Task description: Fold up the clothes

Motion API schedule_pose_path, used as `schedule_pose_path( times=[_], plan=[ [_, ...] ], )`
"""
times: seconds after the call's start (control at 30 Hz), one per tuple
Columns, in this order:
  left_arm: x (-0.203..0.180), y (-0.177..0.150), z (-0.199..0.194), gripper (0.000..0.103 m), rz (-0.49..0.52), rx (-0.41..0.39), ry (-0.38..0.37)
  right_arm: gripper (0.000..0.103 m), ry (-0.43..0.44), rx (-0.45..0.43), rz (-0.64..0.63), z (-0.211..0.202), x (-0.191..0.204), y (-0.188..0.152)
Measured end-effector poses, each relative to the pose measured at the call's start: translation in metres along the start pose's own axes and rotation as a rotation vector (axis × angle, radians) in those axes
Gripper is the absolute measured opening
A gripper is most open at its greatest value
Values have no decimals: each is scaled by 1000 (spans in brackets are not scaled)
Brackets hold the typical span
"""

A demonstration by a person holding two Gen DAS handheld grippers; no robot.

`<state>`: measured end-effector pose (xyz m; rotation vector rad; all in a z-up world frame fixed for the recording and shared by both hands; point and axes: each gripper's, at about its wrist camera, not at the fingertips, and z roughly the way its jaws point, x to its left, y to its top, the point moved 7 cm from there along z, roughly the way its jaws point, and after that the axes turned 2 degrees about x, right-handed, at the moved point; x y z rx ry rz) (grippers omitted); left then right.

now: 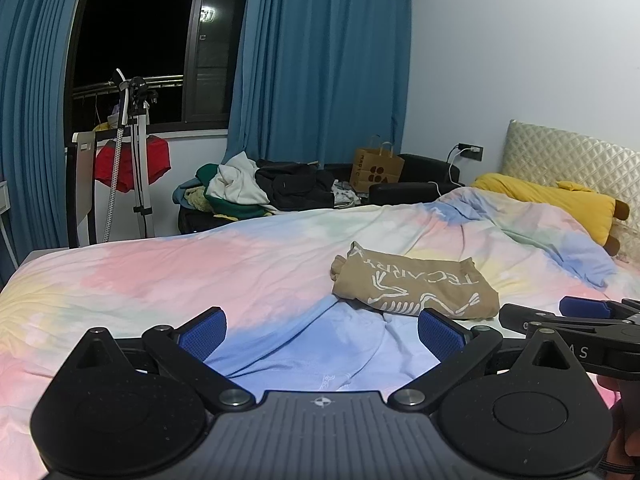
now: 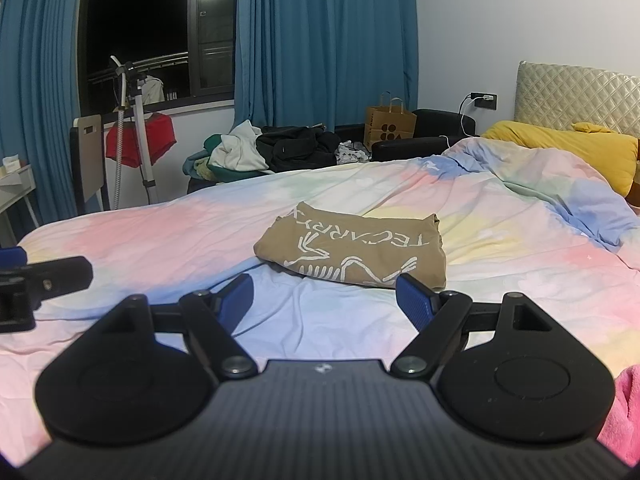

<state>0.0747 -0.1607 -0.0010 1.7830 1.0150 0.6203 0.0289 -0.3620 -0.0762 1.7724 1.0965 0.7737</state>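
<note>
A tan T-shirt (image 1: 416, 284) with a white skeleton print lies folded into a compact rectangle on the pastel bed cover (image 1: 200, 276); it also shows in the right wrist view (image 2: 356, 248). My left gripper (image 1: 320, 334) is open and empty, low over the cover, short and left of the shirt. My right gripper (image 2: 326, 302) is open and empty, just short of the shirt's near edge. The right gripper's arm shows at the right of the left wrist view (image 1: 576, 320). The left gripper shows at the left of the right wrist view (image 2: 36, 284).
A yellow pillow (image 2: 580, 148) lies by the quilted headboard (image 2: 580, 88). A pile of clothes (image 2: 272, 148) and a paper bag (image 2: 390, 124) sit on a dark sofa behind the bed. A stand with a red garment (image 2: 140, 140) is by the window. Pink fabric (image 2: 624, 412) lies at lower right.
</note>
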Motion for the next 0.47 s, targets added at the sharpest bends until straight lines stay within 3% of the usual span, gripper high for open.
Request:
schedule_pose_path(
  times=[0.47],
  plan=[
    [1, 0, -3, 103, 0, -6, 1, 80, -2, 1, 3, 0, -1, 0]
  ],
)
